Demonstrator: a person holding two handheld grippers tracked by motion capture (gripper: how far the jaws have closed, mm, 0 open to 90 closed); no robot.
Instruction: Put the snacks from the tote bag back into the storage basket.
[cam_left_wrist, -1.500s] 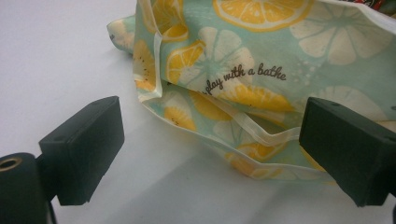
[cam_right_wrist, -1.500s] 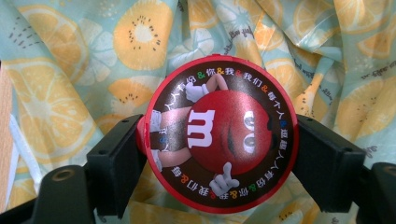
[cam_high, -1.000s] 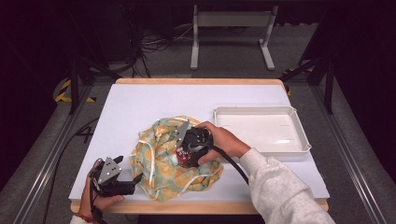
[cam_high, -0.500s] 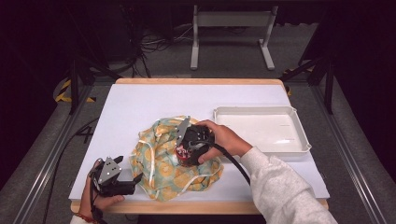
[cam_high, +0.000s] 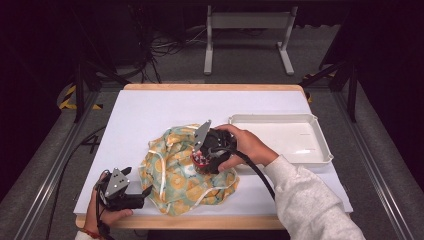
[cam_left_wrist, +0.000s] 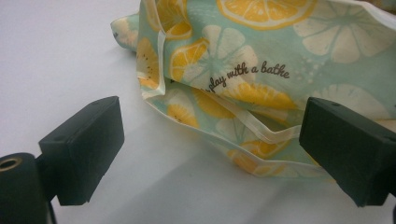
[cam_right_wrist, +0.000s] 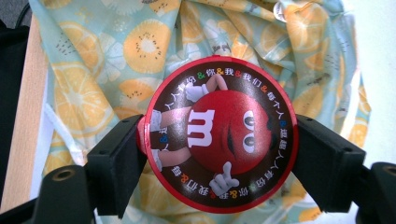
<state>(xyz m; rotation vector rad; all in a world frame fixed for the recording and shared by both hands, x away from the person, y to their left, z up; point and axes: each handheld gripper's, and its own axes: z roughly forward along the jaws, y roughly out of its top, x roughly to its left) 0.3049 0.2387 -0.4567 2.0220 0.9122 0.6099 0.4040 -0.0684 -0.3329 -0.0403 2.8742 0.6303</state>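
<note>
The right gripper (cam_high: 202, 159) hangs over the middle of a crumpled mint-green cloth printed with orange and lemon slices (cam_high: 175, 175), which lies on the near half of the white table top (cam_high: 150, 110). Its two black jaws are clamped on a round red tin whose brown lid shows a red cartoon candy figure with a white "m" (cam_right_wrist: 219, 140); in the right gripper view the jaws press against the tin's opposite sides, with the lid facing the camera and the cloth spread out behind it. In the high view the tin peeks out as a small red patch (cam_high: 201, 158) under the person's right hand (cam_high: 245, 145), above the cloth's centre. The left gripper (cam_high: 142, 196) rests low at the near left corner of the table, just beside the cloth's near left edge. Its jaws stand wide apart with nothing between them (the left gripper view shows bare table in the gap), and the cloth's hemmed border, bearing the script "play with a bathe", lies just ahead of them. A shallow white plastic tray (cam_high: 320, 155) sits to the right of the cloth, close to the right hand.
</note>
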